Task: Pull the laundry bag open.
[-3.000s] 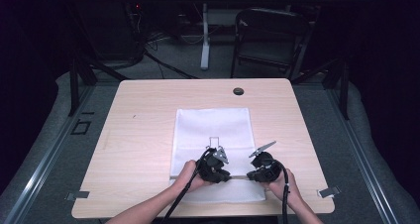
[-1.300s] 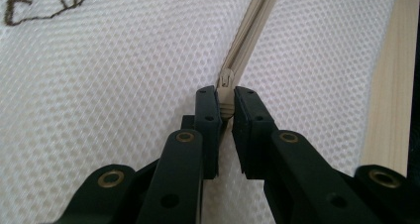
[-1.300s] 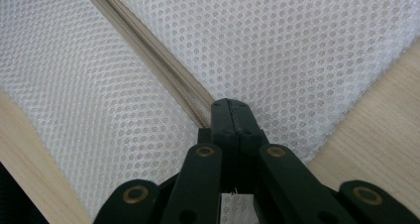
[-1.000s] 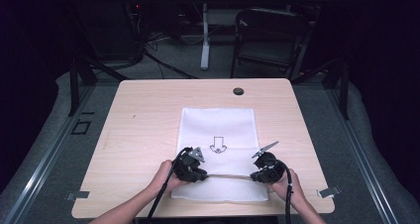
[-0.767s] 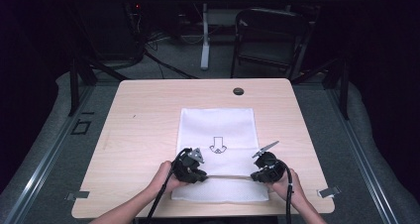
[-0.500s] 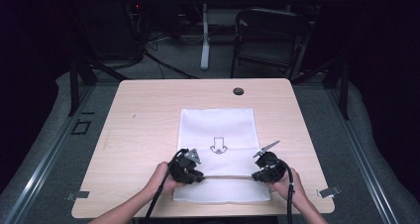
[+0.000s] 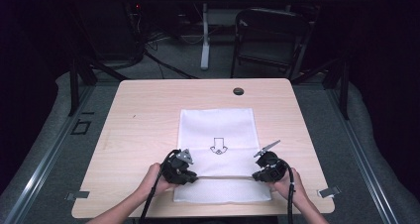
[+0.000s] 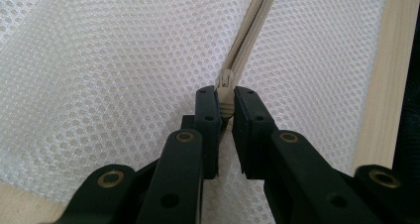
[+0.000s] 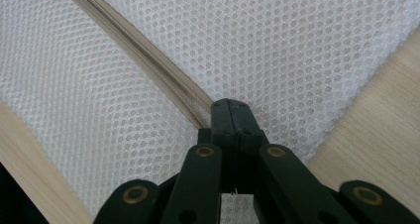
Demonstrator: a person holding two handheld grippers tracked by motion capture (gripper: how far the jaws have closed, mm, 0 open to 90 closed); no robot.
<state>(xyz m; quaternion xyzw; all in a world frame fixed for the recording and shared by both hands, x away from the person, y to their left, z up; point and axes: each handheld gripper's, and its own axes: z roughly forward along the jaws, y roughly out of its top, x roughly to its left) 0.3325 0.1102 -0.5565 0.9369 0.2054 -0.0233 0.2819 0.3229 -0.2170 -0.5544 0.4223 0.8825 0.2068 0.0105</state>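
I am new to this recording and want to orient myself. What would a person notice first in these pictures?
First, the white mesh bag lying flat in the middle of the wooden table, with a small black arrow mark on it. Next, the two black grippers at its near end: the left gripper is shut on the zipper's slider, and the right gripper pinches the zipper's other end.

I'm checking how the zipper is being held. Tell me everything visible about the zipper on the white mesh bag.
The zipper is a thin beige band across the white mesh bag near its near end, lying closed and taut. The left gripper pinches its slider end; the right gripper is clamped at the other end.
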